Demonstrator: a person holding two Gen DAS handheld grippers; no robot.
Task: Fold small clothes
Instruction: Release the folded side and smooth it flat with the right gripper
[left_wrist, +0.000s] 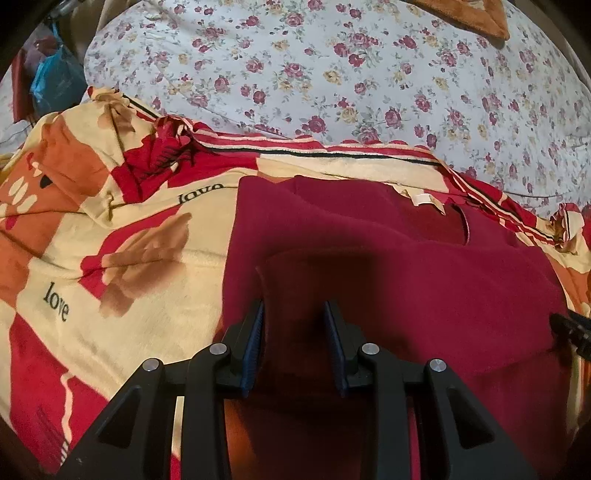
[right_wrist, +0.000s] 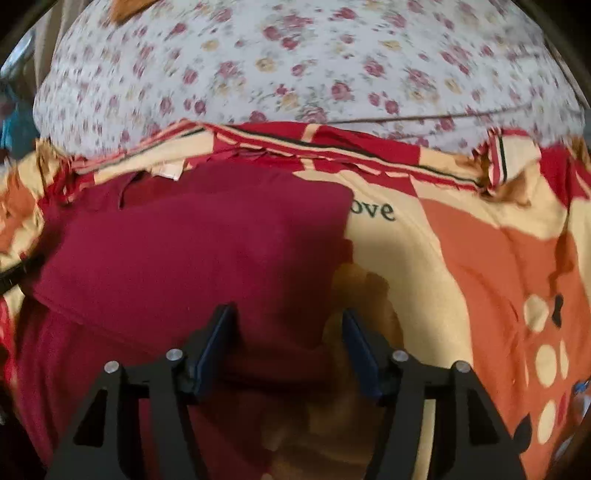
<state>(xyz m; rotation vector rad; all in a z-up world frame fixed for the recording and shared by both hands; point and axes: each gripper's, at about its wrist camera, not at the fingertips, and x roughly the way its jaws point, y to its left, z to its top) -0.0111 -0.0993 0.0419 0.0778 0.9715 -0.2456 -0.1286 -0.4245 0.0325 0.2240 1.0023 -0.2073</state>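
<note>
The dark red knitted garment (left_wrist: 388, 258) lies folded on the red and cream printed blanket (left_wrist: 110, 258) of the bed. Its folded edge runs across, directly under both tools: left tool (left_wrist: 293, 325) and right tool (right_wrist: 290, 332) stand open, gripping nothing.

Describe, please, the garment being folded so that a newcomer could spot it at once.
Find the bed's white rose-print sheet; in front of it lies a red, cream and orange blanket printed "love". On that blanket lies the garment: plain dark maroon, folded, with a pale label at its neck, the only unpatterned cloth there.
</note>
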